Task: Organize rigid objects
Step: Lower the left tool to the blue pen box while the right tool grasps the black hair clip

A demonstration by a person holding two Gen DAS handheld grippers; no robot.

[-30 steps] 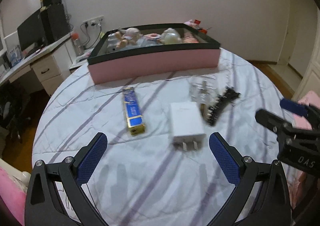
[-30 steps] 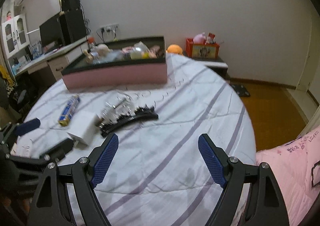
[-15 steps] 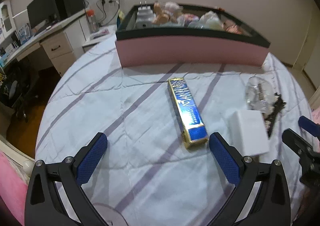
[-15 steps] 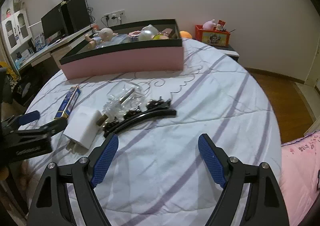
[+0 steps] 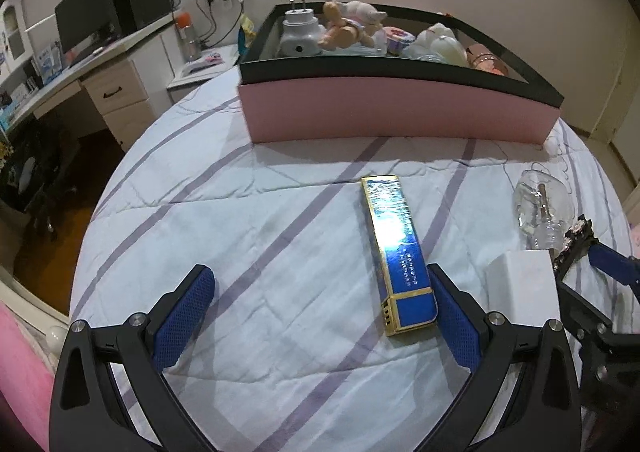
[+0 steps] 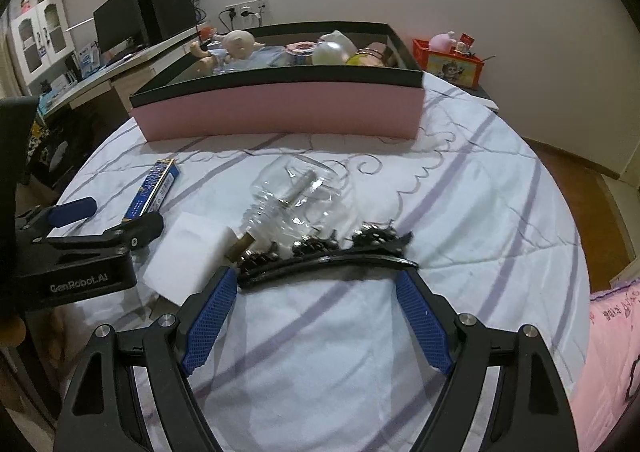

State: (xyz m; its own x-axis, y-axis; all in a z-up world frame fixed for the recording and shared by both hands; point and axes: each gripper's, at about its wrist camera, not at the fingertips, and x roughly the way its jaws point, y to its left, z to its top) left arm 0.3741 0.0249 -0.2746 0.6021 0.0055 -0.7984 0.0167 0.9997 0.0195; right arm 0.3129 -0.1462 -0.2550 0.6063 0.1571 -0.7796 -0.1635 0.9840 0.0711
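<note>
Now both tools hang wide and empty over the bed, so the step in hand looks like the approach. The blue box (image 5: pixel 400 252) lies just inside the left tool's (image 5: pixel 320 316) right finger; the black clip (image 6: pixel 324 260) lies across the right tool's (image 6: pixel 316 316) fingertips. Next: straddle, close, carry to the pink bin (image 6: pixel 280 112) ahead.

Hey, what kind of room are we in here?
Most likely a bedroom at home. The things lie on a striped quilt that looks like a bed, a desk with a monitor stands by the wall, and a pink box on the quilt holds toys.
</note>
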